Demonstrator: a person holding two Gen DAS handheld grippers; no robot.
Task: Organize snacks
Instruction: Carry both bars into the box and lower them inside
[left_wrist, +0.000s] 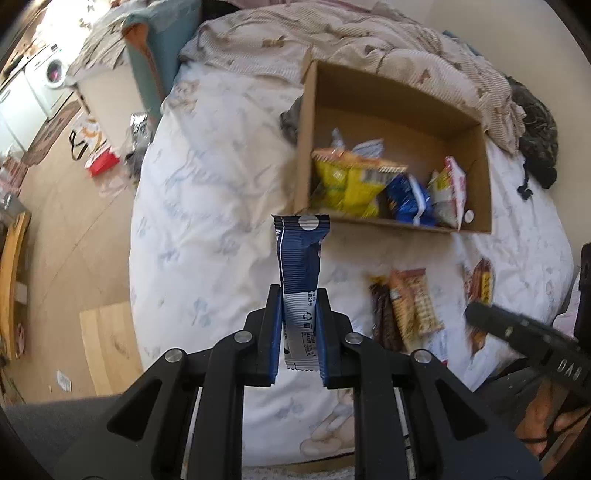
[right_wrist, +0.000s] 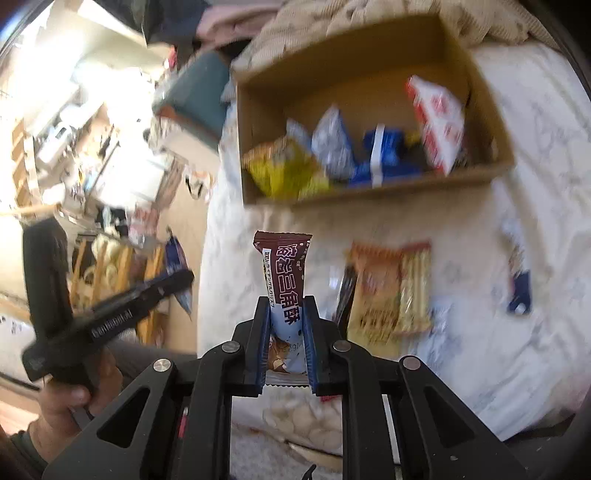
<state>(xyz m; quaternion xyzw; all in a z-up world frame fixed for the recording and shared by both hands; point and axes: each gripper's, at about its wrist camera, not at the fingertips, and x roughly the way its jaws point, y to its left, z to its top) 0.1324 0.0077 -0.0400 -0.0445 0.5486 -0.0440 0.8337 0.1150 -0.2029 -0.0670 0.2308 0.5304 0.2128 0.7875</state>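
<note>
My left gripper (left_wrist: 299, 295) is shut on a blue and white snack bar (left_wrist: 300, 266), held upright above the bed in front of the cardboard box (left_wrist: 306, 162). My right gripper (right_wrist: 286, 306) is shut on a brown and white snack bar (right_wrist: 284, 273), also upright and short of the box (right_wrist: 373, 192). The box holds a yellow bag (left_wrist: 351, 181), a blue pack (left_wrist: 408, 201) and a red and white bag (left_wrist: 452, 188). Several orange and brown snack packs (left_wrist: 404, 306) lie on the white sheet (left_wrist: 207, 206) in front of the box; they also show in the right wrist view (right_wrist: 388, 291).
A rumpled beige blanket (left_wrist: 369, 40) lies behind the box. A dark garment (left_wrist: 535, 133) sits at the bed's right edge. A blue wrapper (right_wrist: 519, 291) lies on the sheet at the right. The floor to the left holds bags (left_wrist: 96, 147) and clutter.
</note>
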